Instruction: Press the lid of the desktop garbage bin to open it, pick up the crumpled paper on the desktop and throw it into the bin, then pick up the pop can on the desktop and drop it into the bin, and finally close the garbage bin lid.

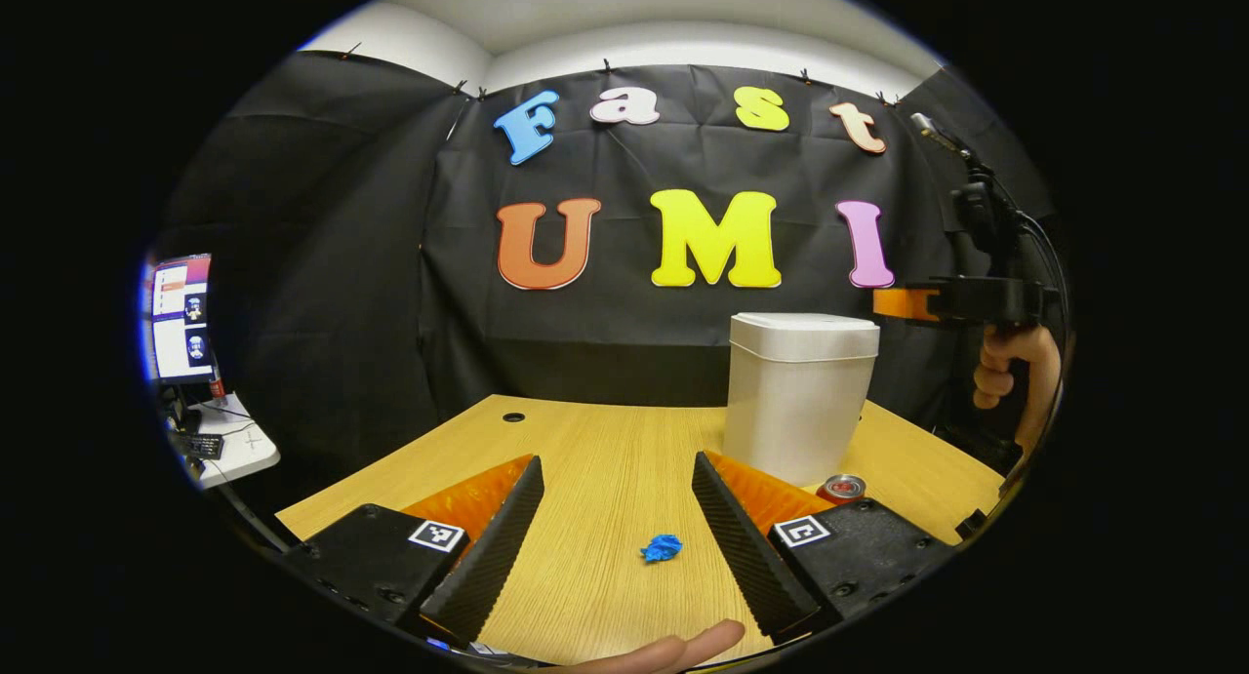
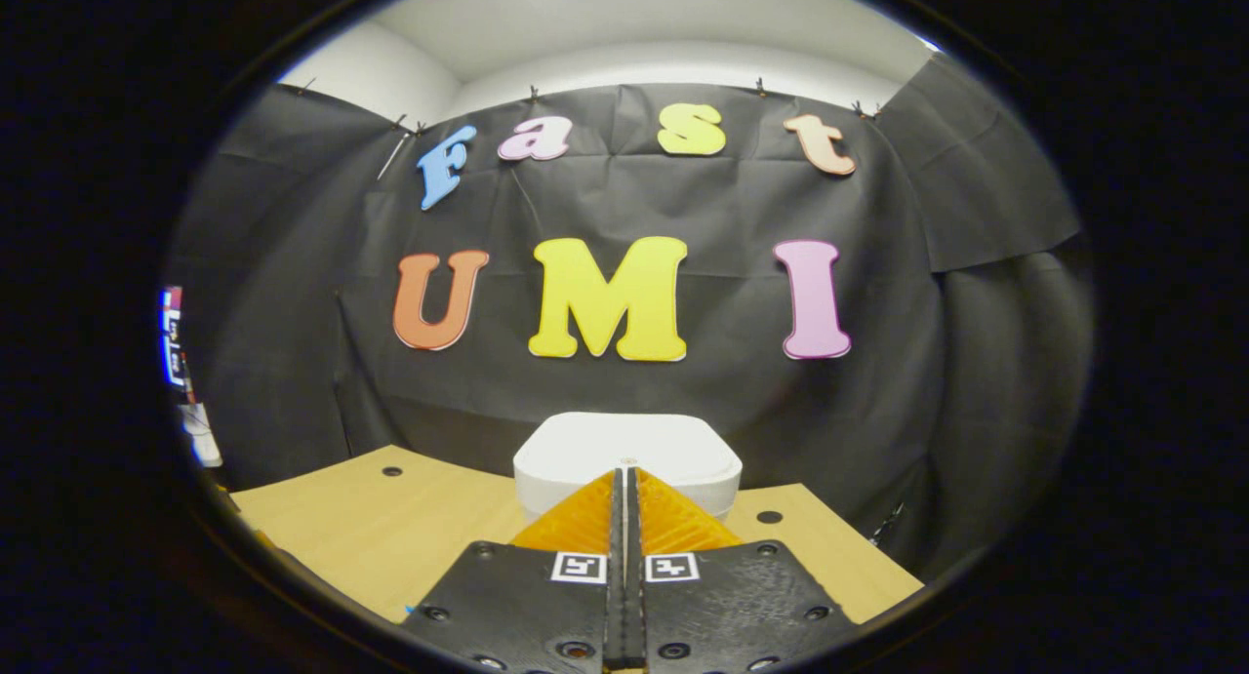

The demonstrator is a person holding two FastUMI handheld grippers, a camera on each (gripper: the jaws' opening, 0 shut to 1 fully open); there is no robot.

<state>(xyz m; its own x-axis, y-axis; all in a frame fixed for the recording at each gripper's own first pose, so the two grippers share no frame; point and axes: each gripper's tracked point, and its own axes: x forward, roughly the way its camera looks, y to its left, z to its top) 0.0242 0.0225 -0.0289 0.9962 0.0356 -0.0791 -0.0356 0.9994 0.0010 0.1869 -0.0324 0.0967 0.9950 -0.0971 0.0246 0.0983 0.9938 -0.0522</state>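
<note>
The white desktop bin (image 1: 795, 411) stands on the wooden desk (image 1: 605, 450) with its lid (image 1: 804, 333) down. A small blue crumpled paper (image 1: 662, 548) lies on the desk, between and below the fingers of my open left gripper (image 1: 617, 459). The pop can (image 1: 845, 487) stands at the bin's foot, partly hidden behind one finger. In the left gripper view a hand (image 1: 1015, 381) holds my right gripper (image 1: 886, 303) level with the lid, just off its right edge. In the right gripper view that gripper (image 2: 624, 471) is shut and empty, its tips just over the lid (image 2: 585, 450).
A monitor (image 1: 181, 318) and a white side table (image 1: 234, 450) with a keyboard stand off the desk's left. Cable holes (image 1: 513, 417) (image 2: 769, 517) mark the desk's back. A stand with cables (image 1: 986, 206) rises at the right. A fingertip (image 1: 673, 650) shows at the bottom edge.
</note>
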